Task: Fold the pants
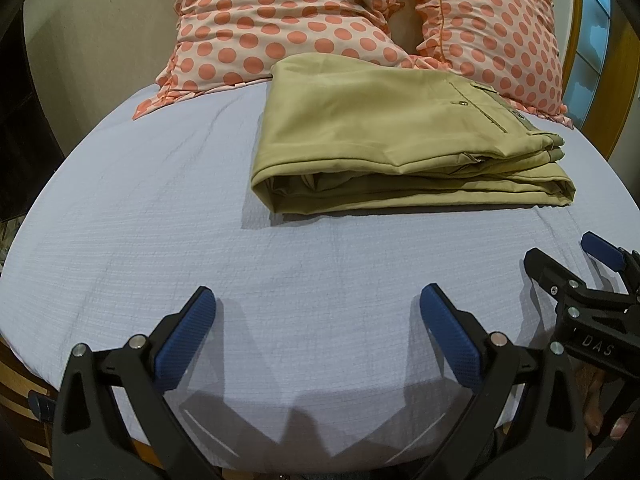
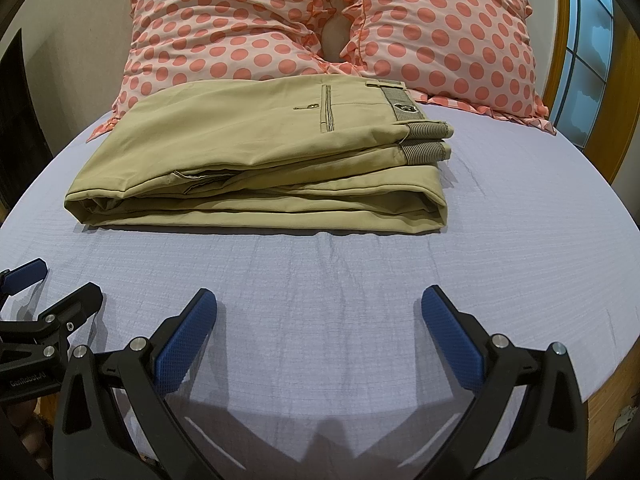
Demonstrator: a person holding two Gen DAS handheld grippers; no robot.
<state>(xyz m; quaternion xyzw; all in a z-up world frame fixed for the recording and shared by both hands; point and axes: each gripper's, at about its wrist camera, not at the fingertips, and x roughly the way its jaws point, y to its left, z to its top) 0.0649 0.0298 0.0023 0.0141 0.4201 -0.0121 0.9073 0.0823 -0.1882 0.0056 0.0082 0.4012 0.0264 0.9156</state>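
Khaki pants (image 1: 392,136) lie folded into a flat stack on the pale blue bed sheet (image 1: 200,248), just in front of the pillows. In the right wrist view the pants (image 2: 256,160) show a back pocket and striped waistband at the right end. My left gripper (image 1: 318,308) is open and empty, low over the sheet, well short of the pants. My right gripper (image 2: 320,308) is open and empty too, near the bed's front edge. Each gripper shows at the edge of the other's view: the right gripper (image 1: 576,268) and the left gripper (image 2: 48,292).
Two pink pillows with orange dots (image 2: 224,28) (image 2: 448,32) lean behind the pants. A wooden bed frame and a window (image 2: 588,52) stand at the right. The bed sheet (image 2: 520,240) slopes off to the front and sides.
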